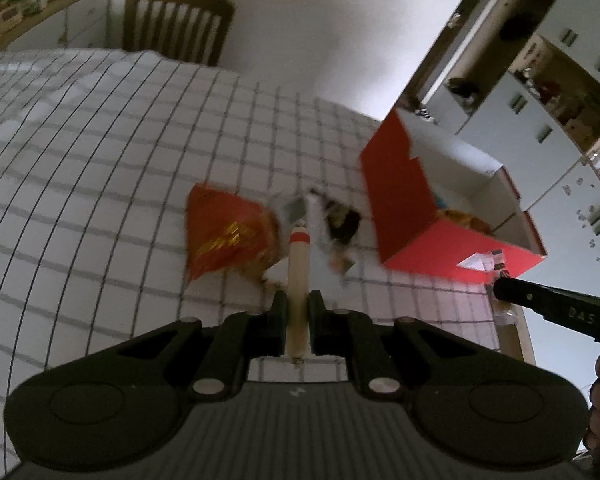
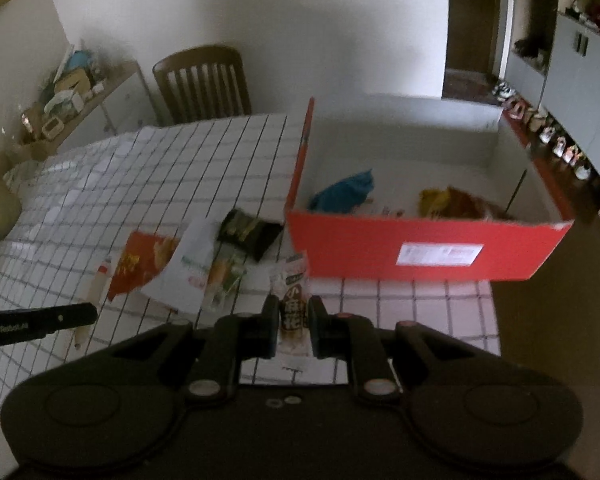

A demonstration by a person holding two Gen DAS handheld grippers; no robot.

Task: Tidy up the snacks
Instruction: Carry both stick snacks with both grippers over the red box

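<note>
My left gripper (image 1: 298,312) is shut on a beige sausage stick with a red band (image 1: 299,276), held above the table; the stick also shows in the right wrist view (image 2: 96,284). My right gripper (image 2: 294,320) is shut on a small white snack packet with dark lettering (image 2: 293,304), just in front of the red box (image 2: 420,252). The red box (image 1: 404,200) stands open on the table's right end and holds a blue packet (image 2: 346,192) and yellow-brown packets (image 2: 452,202). On the cloth lie a red bag (image 1: 228,236), a white bag (image 2: 196,272) and a black packet (image 2: 248,232).
The table has a white cloth with black grid lines (image 1: 100,160). A wooden chair (image 1: 176,20) stands at its far side. A cluttered sideboard (image 2: 64,96) is at the back left, grey cabinets (image 1: 540,100) at the right. The table edge (image 2: 496,320) is near the box.
</note>
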